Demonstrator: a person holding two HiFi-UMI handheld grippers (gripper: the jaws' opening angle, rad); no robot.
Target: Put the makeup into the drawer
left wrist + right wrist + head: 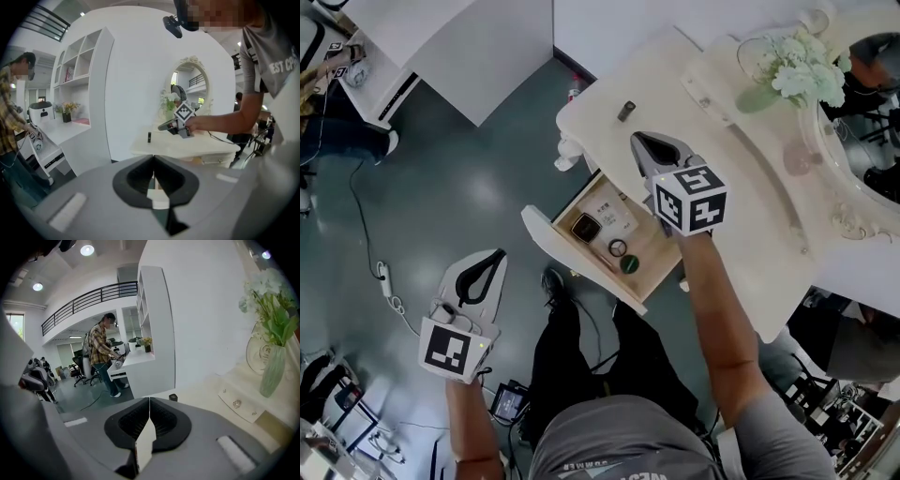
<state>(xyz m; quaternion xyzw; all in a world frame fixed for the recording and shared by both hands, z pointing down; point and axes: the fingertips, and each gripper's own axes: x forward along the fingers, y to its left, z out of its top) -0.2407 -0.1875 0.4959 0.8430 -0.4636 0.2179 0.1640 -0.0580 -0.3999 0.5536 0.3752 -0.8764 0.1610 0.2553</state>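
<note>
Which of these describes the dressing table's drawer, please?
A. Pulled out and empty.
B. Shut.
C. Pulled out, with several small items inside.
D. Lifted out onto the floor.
C: the head view shows the drawer pulled out from the table, with small items lying in it.

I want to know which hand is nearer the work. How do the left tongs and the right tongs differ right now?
The right tongs hang over the dressing table; the left tongs hang over the floor, off to the side of the open drawer. The small dark makeup item on the table stands just ahead of the right tongs but well away from the left tongs. Both are shut and empty.
</note>
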